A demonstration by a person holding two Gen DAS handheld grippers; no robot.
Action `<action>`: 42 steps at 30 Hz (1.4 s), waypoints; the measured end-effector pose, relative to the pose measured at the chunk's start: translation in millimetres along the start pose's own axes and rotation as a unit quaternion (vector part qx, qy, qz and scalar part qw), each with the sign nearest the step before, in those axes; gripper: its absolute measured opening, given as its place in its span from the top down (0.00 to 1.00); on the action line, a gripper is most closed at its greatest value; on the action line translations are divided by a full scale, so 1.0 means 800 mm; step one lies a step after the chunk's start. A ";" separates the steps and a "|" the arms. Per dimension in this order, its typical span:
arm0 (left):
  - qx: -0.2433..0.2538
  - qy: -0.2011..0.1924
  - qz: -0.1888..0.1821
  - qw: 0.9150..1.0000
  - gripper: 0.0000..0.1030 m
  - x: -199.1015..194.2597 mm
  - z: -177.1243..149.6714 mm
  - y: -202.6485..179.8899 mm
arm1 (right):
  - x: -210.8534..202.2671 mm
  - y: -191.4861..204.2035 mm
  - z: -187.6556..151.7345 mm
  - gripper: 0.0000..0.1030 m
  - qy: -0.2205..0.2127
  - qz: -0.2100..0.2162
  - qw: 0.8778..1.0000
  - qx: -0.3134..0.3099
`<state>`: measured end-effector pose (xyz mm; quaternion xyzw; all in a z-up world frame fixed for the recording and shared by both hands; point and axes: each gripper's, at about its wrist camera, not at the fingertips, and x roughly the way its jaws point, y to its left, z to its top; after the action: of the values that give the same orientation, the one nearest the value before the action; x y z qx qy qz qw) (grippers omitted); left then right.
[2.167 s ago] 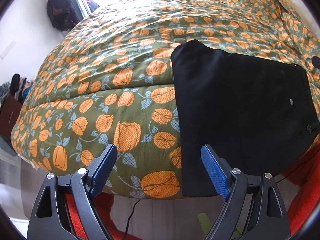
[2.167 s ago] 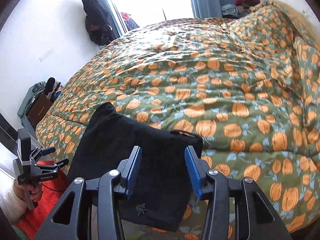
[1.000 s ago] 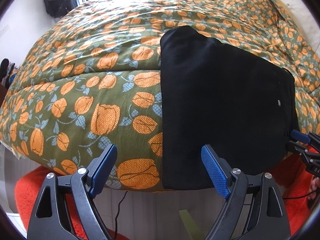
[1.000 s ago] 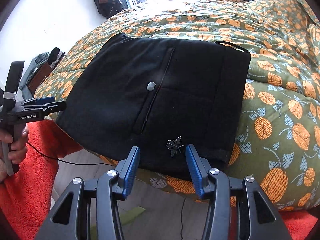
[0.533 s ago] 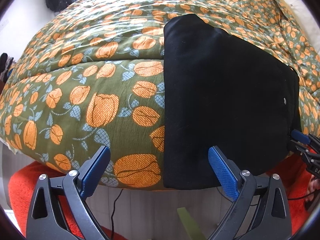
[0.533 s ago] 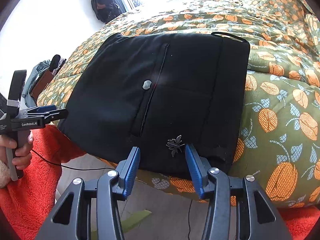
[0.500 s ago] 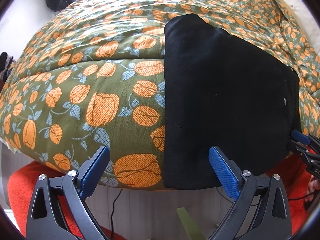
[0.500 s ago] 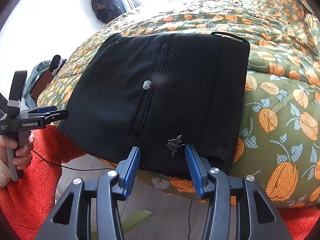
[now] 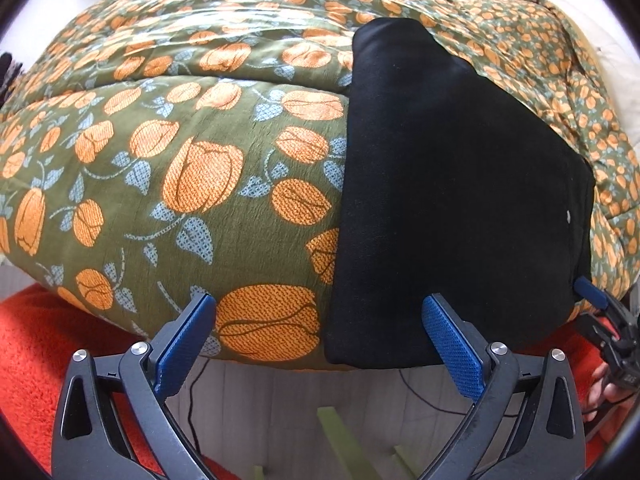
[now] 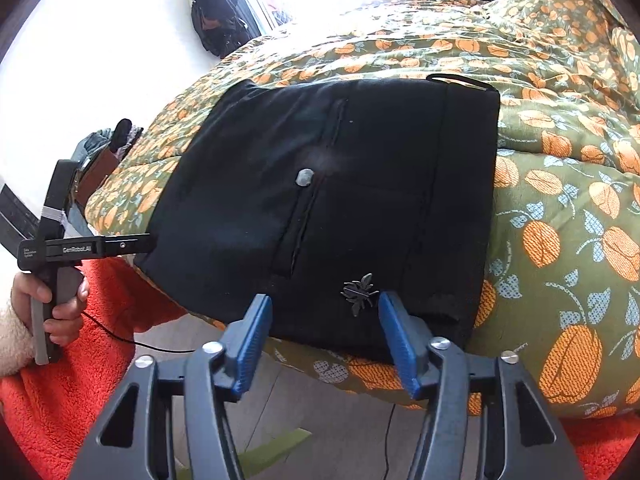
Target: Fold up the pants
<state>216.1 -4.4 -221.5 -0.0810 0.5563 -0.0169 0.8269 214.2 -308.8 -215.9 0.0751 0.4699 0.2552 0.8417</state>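
Observation:
Black pants [image 9: 460, 180] lie folded into a rectangle near the front edge of a bed covered by an olive quilt [image 9: 180, 180] with orange tulips. My left gripper [image 9: 318, 304] stands wide open at the fold's near left corner, one finger over the quilt, the other over black cloth, gripping nothing. In the right wrist view the pants [image 10: 360, 160] show a silver button [image 10: 305, 177] and a metal insect charm [image 10: 360, 290]. My right gripper [image 10: 325, 300] hovers at the near edge beside the charm. Its jaws are opening, with the cloth edge between them, unpressed.
An orange fleece rug [image 10: 60, 400] covers the floor on both sides, with pale floorboards, a thin black cable [image 10: 132, 342] and a green object [image 9: 340, 436] below the bed edge. A hand [image 10: 60, 312] holds the left gripper [image 10: 100, 246]. Dark bags hang by the window.
The left gripper has dropped closer to the bed edge and its jaws have spread wider. The right gripper's jaws have spread apart. The pants lie as before.

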 end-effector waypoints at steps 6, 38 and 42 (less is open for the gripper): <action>0.031 -0.039 -0.023 0.998 0.01 -0.036 0.014 -0.003 | -0.049 0.027 0.007 0.10 -0.063 0.002 0.997 -0.044; 0.034 0.036 -0.095 0.994 0.79 -0.005 0.079 -0.046 | 0.019 -0.092 0.072 0.62 0.089 0.065 0.983 0.145; 0.092 -0.011 -0.057 0.994 0.81 -0.048 0.070 -0.082 | -0.003 -0.030 0.106 0.66 0.066 0.010 0.996 0.057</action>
<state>257.5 -58.3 -155.4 -0.0363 0.5376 -0.1139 0.8347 292.1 -320.9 -176.2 0.1110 0.5373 0.2410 0.8006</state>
